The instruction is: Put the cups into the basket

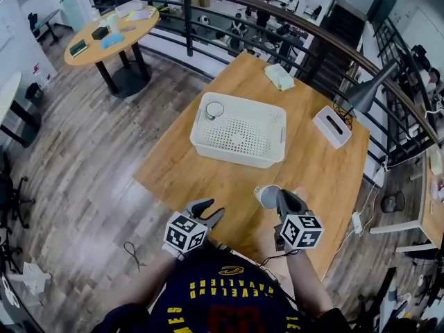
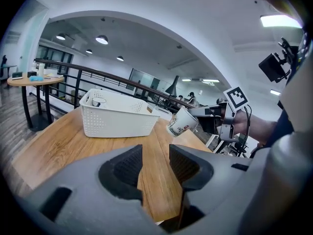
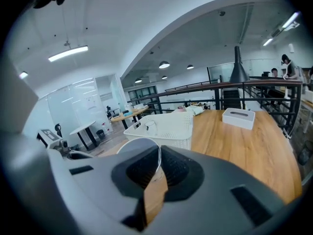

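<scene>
Wooden table (image 1: 326, 165), broad, carrying a white perforated basket (image 1: 232, 155) near its middle. Toward the right edge, a white tissue box (image 1: 331, 126), well apart from the basket. At the near edge, left gripper (image 1: 211, 210) with jaws spread, gripping nothing, only tabletop showing between them. Beside it, right gripper (image 1: 276, 198) clamped on the wall of a white cup (image 1: 266, 195), held tilted above the table, short of the basket. Inside the basket's far left corner, a second cup (image 1: 214, 109), standing upright.
</scene>
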A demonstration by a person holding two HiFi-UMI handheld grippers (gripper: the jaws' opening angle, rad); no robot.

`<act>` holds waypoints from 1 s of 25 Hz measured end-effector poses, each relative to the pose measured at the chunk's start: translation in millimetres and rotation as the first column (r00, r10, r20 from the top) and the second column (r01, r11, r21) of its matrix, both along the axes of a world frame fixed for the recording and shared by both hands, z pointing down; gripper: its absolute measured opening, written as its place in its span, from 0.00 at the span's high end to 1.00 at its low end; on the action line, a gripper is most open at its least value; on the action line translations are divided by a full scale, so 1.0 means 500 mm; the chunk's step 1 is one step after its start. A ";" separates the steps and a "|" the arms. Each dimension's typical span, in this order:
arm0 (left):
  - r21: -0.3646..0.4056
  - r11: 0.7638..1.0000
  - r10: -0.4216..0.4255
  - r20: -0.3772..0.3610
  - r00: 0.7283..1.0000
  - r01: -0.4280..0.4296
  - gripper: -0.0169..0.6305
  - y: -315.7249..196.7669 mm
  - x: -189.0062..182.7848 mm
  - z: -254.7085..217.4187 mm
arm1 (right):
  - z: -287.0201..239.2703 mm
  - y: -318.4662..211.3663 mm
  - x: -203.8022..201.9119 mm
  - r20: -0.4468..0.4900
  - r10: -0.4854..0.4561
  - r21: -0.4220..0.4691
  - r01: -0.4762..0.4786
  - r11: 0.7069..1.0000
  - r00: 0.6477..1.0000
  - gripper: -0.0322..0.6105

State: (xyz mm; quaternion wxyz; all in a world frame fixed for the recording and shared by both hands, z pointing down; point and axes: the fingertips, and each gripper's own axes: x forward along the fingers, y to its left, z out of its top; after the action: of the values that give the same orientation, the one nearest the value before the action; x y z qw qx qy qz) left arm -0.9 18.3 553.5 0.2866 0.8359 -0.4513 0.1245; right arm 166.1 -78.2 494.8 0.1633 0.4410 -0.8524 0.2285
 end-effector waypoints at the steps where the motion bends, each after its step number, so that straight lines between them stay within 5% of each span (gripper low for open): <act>1: 0.003 1.000 -0.012 -0.002 1.000 0.012 0.73 0.001 -0.007 0.000 | -0.004 -0.003 -0.007 0.010 -0.009 0.007 0.008 1.000 1.000 0.91; 25: -0.042 0.998 -0.047 -0.033 0.998 0.046 0.73 -0.149 -0.210 0.019 | -0.085 -0.185 -0.176 0.061 -0.001 0.045 -0.002 0.999 0.998 0.91</act>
State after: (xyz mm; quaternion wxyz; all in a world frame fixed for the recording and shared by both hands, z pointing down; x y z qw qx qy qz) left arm -106.1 -56.1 562.9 0.3140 0.8210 -0.4632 0.1129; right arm 78.2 -170.6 452.2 0.1272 0.4377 -0.8618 0.2228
